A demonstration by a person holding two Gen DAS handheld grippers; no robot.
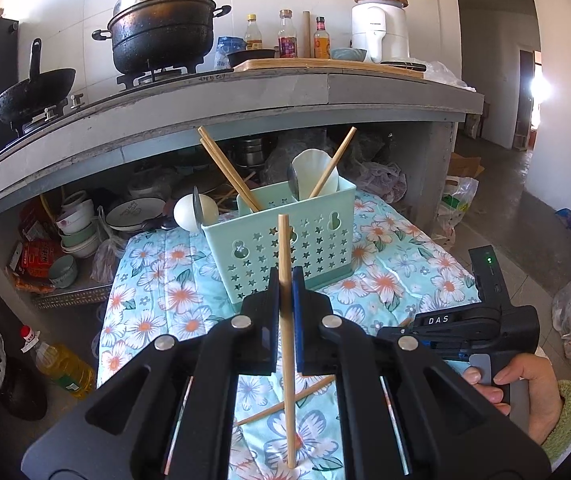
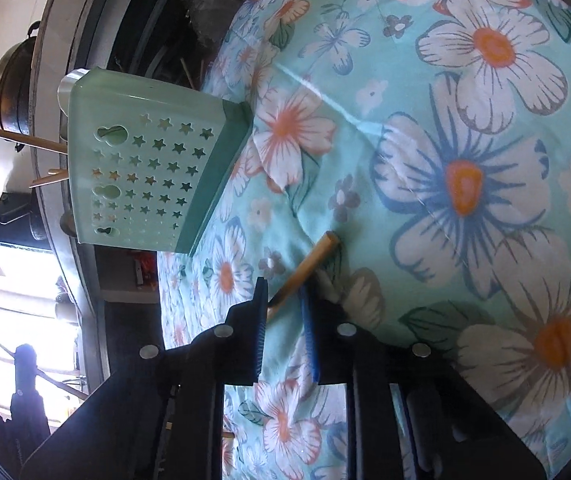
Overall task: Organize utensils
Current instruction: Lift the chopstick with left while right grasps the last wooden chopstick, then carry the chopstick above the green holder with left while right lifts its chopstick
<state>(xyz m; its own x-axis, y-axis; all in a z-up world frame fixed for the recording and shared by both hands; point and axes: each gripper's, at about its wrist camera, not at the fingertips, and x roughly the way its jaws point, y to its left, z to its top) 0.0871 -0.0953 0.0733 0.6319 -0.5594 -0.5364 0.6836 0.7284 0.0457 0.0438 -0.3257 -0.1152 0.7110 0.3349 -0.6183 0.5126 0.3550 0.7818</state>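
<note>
My left gripper (image 1: 285, 280) pinches one chopstick (image 1: 285, 320) upright, right gripper (image 2: 284, 300) straddles another chopstick (image 2: 305, 268), jaws spread, so I should lift straight over the caddy (image 1: 281, 240).

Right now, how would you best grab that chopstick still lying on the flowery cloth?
I'd take the lying chopstick on its bare shaft near the end, coming down from above with one finger either side. It is thin, round and flat on the soft floral cloth, so a pinch across its width looks surest. The right gripper already straddles it that way; whether it has closed, I can't tell.
</note>
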